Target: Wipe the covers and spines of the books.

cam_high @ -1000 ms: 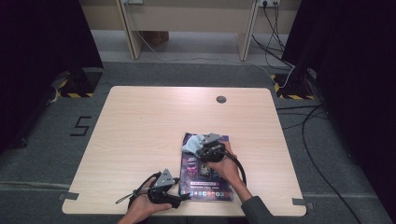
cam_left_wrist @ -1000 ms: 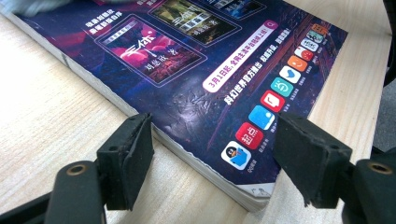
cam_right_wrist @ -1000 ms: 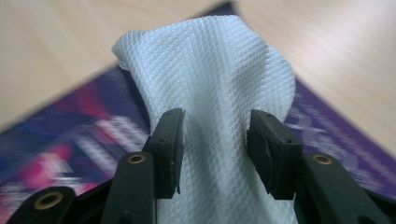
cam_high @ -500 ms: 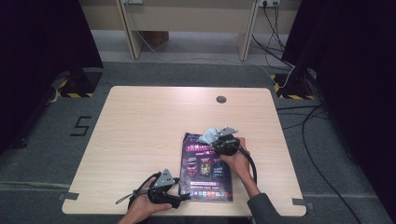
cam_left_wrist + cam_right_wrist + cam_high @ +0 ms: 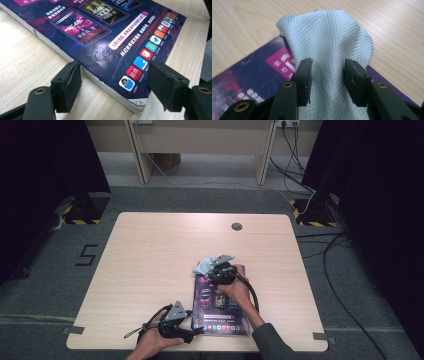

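A dark purple magazine (image 5: 220,307) lies flat near the table's front edge, its cover (image 5: 105,37) printed with pictures and app icons. My left gripper (image 5: 197,332) rests at its near left corner, open, and that corner sits between the two jaws (image 5: 113,75) without being pinched. A white waffle-textured cloth (image 5: 204,266) lies bunched at the magazine's far edge. My right gripper (image 5: 211,268) is shut on the cloth (image 5: 329,45), which bulges out past the jaws (image 5: 328,67) over the magazine (image 5: 249,75) and the bare wood.
The light wooden table (image 5: 150,255) has a round cable hole (image 5: 237,226) near its far edge. Black cables trail from both grippers. Grey carpet with taped marks surrounds the table, with desk legs and wires beyond it.
My right gripper swept the cloth to the right along the magazine's far edge, then came back left. The left gripper has stayed at the near corner.
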`<move>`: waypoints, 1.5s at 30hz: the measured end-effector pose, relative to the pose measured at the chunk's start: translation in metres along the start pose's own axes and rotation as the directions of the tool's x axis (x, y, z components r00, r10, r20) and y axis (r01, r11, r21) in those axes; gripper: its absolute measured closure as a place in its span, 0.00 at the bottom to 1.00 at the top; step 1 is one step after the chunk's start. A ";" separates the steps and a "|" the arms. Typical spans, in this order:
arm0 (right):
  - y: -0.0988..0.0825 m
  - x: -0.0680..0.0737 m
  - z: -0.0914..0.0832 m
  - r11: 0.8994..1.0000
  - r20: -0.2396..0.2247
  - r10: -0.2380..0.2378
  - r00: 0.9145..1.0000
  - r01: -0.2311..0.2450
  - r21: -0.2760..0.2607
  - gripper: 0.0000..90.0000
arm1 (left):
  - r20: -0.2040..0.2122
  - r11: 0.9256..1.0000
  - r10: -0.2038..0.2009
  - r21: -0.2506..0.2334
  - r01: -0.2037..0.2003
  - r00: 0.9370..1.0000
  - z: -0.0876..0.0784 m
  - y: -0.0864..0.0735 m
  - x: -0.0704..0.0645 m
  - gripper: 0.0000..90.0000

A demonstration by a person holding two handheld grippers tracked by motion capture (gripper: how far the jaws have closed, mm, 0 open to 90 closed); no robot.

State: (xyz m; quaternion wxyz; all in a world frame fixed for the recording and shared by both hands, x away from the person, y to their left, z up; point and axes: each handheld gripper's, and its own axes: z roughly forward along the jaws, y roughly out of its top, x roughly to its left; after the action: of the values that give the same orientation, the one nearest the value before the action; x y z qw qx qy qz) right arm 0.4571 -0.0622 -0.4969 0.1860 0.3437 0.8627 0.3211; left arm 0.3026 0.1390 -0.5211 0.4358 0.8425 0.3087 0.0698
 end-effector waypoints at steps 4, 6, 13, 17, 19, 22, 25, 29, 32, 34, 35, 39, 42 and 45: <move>0.010 0.001 0.009 1.000 0.006 0.002 1.000 -0.002 0.008 0.65 | 0.000 1.000 0.000 0.000 0.000 1.000 0.000 0.000 0.000 0.30; 0.014 0.001 0.012 1.000 0.011 0.002 1.000 -0.002 0.008 0.65 | 0.000 1.000 0.000 0.000 0.000 1.000 0.000 0.000 0.000 0.30; 0.013 0.006 0.011 0.999 0.020 -0.034 0.999 0.034 0.006 0.68 | 0.000 1.000 -0.001 -0.001 0.001 1.000 0.000 0.000 0.000 0.30; 0.002 0.009 0.000 0.999 -0.020 -0.046 0.999 0.046 0.004 0.68 | 0.000 1.000 -0.001 -0.001 0.001 1.000 0.000 0.000 0.000 0.30; -0.006 0.010 -0.007 0.999 -0.044 -0.054 0.998 0.054 -0.005 0.68 | 0.000 1.000 0.000 -0.001 0.000 1.000 0.000 0.000 0.000 0.30; -0.017 0.009 -0.016 0.999 -0.073 -0.050 0.996 0.049 -0.015 0.68 | 0.000 1.000 0.000 -0.001 0.000 1.000 0.000 0.000 0.000 0.30; -0.024 0.005 -0.021 0.999 -0.100 -0.039 0.994 0.037 -0.020 0.66 | -0.001 1.000 0.000 -0.001 0.000 1.000 0.000 0.000 0.000 0.30; -0.027 -0.009 -0.023 1.000 -0.077 -0.008 0.997 0.007 -0.012 0.65 | 0.000 1.000 0.000 -0.001 0.000 1.000 0.000 0.000 0.000 0.30; -0.031 -0.031 -0.027 1.000 0.026 0.009 1.000 -0.009 0.008 0.65 | -0.001 1.000 -0.002 -0.001 0.002 1.000 0.000 0.000 0.000 0.30; -0.036 -0.045 -0.031 1.000 0.100 0.019 0.995 -0.021 0.018 0.65 | 0.000 1.000 -0.002 -0.002 0.002 1.000 0.000 0.000 0.000 0.30; -0.039 -0.051 -0.032 0.999 0.114 0.032 0.993 -0.034 0.017 0.65 | -0.001 1.000 -0.001 -0.001 0.001 1.000 0.000 0.000 0.000 0.30; -0.051 -0.070 -0.039 0.993 0.143 0.115 0.983 -0.116 0.001 0.65 | 0.000 1.000 -0.001 -0.001 0.001 1.000 0.000 0.000 0.000 0.30; -0.054 -0.076 -0.040 0.989 0.126 0.146 0.981 -0.146 -0.010 0.65 | -0.002 1.000 -0.002 -0.001 0.002 1.000 0.000 0.000 0.000 0.30; -0.052 -0.070 -0.041 0.992 0.144 0.127 0.981 -0.129 0.002 0.67 | 0.000 1.000 0.000 0.000 0.000 1.000 0.000 0.000 0.000 0.30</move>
State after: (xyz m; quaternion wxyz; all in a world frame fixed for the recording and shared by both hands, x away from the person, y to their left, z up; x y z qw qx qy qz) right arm 0.4586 -0.1583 -0.4960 0.2245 0.4217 0.8250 0.3019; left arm 0.3027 0.1390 -0.5211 0.4358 0.8426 0.3086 0.0696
